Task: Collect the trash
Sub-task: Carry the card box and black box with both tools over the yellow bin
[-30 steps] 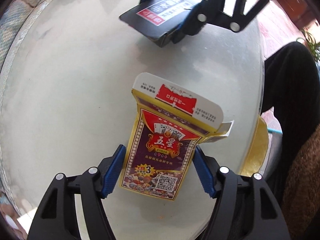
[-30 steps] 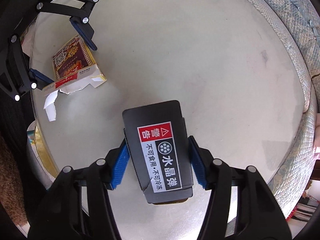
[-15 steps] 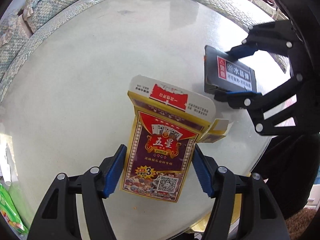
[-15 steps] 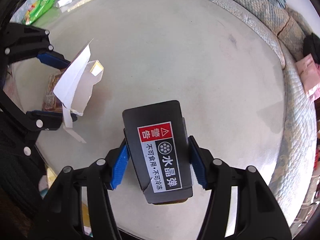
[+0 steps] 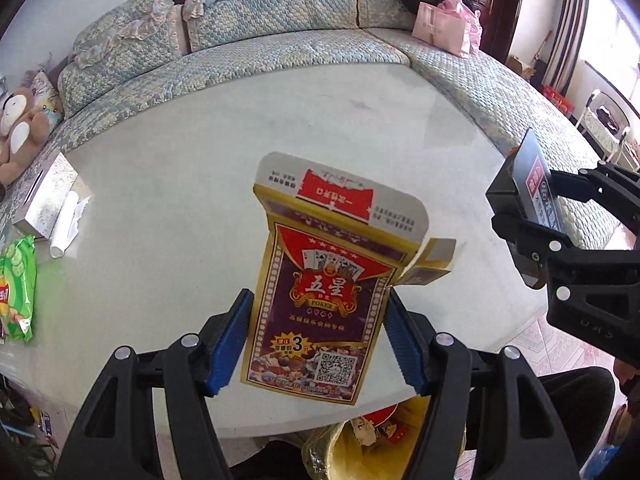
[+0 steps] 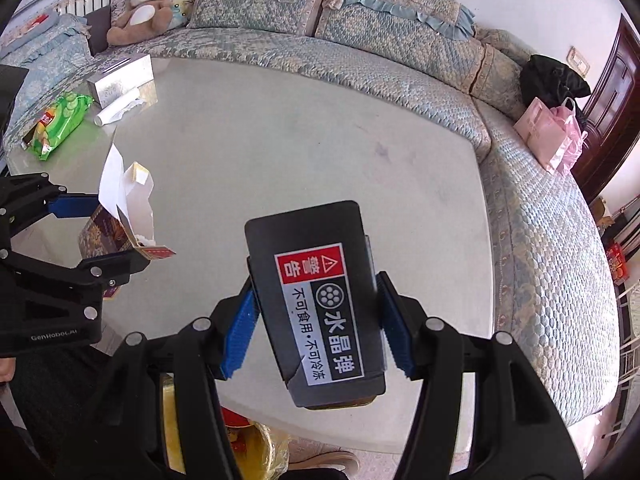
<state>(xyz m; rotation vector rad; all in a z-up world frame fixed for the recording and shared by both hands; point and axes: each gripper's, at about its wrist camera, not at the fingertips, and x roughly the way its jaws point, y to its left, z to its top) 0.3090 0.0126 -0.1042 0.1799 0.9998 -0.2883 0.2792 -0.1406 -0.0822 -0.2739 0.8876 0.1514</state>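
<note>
My left gripper (image 5: 318,338) is shut on an empty playing-card box (image 5: 320,304), purple and gold with its white top flap hanging open, held above the glass table (image 5: 180,184). My right gripper (image 6: 316,324) is shut on a flat black box (image 6: 316,304) with a red and white warning label. In the left wrist view the black box (image 5: 532,184) and the right gripper show edge-on at the right. In the right wrist view the card box (image 6: 120,216) and the left gripper show at the left. A bin with a yellow liner (image 5: 360,452) holding rubbish sits under the table's near edge.
At the table's far left lie a silver tissue box (image 5: 46,196), a white paper roll (image 5: 66,224) and a green snack bag (image 5: 16,284). A curved quilted sofa (image 5: 280,48) wraps around the table, with a teddy bear (image 6: 140,4) and pink bags (image 5: 444,26) on it.
Both grippers have risen off the table and rolled, each still holding its box. The views now take in the sofa and room, and the bin appears below the table edge.
</note>
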